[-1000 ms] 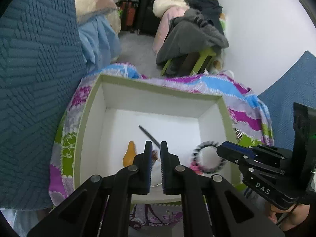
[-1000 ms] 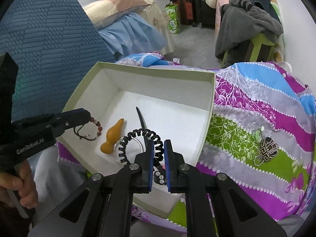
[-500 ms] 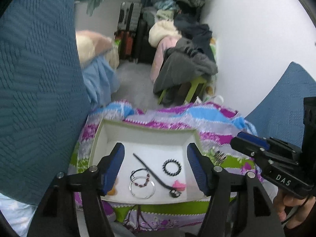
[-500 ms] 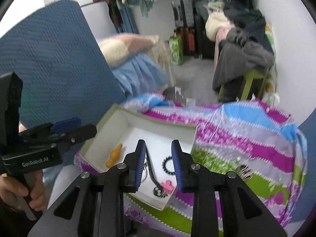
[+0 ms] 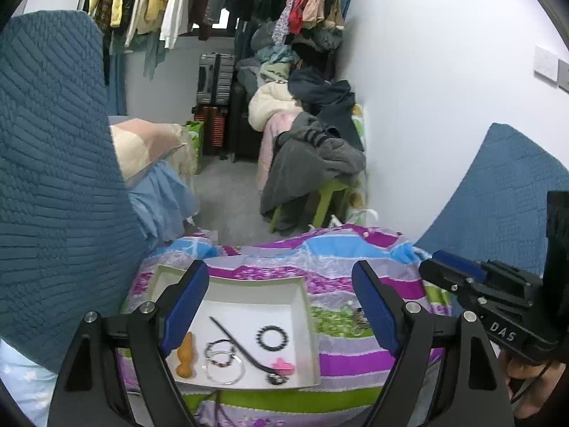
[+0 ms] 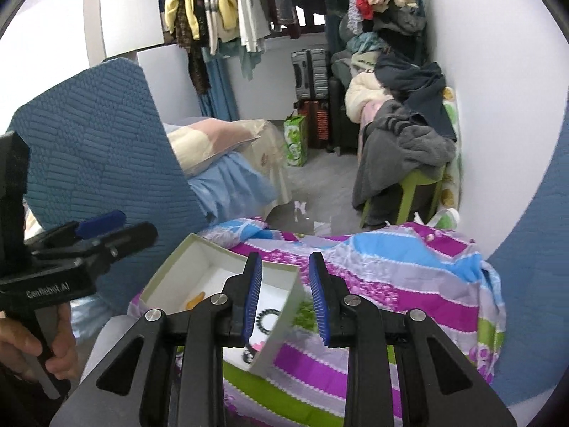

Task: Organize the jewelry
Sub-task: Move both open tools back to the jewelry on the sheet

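The striped bedspread [image 5: 355, 348], a thin shiny cloth in purple, blue, green and grey bands, carries the white box [image 5: 306, 306], a shallow square cardboard tray with pale green outer walls. The left gripper [image 5: 281, 306] hangs above the box, its jaws have just been opening and stand wide apart with nothing between them; the box's contents show in the gap. The right gripper [image 6: 284, 295] hangs over the box's right wall, its blue ribbed pads parted a little and empty, having just opened.

Inside the box, from its left wall rightward, lie an orange gourd-shaped piece [image 5: 185, 356], a thin metal hoop [image 5: 225, 368] with a dark beaded bracelet [image 5: 221, 350] overlapping it, and a long black hair stick [image 5: 236, 343] running slantwise to a dark bead end near the front wall. A black beaded bracelet [image 5: 272, 337] sits toward the right wall, a small pink bow [image 5: 283, 364] near the front.

Outside the box's right wall a small metallic trinket [image 5: 359, 322] rests on the bedspread. Beyond the box stands a green stool [image 5: 327, 203] heaped with grey clothing [image 5: 313, 163].
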